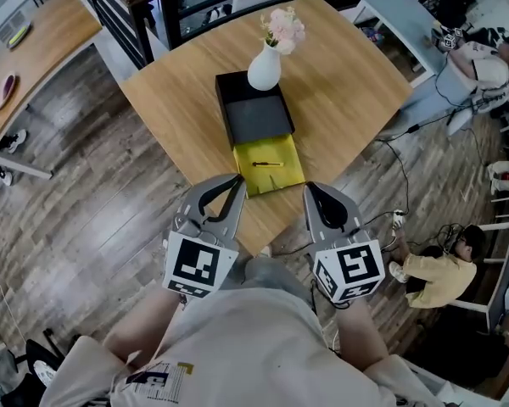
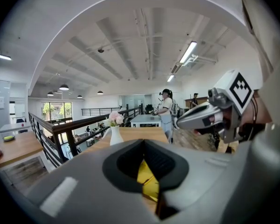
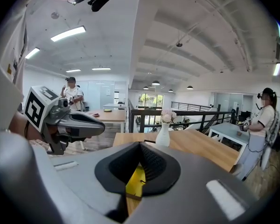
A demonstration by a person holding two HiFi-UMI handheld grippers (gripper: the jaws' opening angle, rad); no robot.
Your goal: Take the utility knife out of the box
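While both grippers hang over the table's (image 1: 348, 75) near corner, neither holds anything: the left gripper (image 1: 236, 181) has its jaws closed together and empty, and so does the right gripper (image 1: 310, 190). The utility knife (image 1: 267, 164) lies crosswise in the yellow tray (image 1: 271, 179) of the box (image 1: 254, 117), just beyond the gripper tips. The box's black half (image 1: 253, 108) adjoins the tray at mid-table. A white vase (image 1: 265, 68) of pink flowers stands at its far end.
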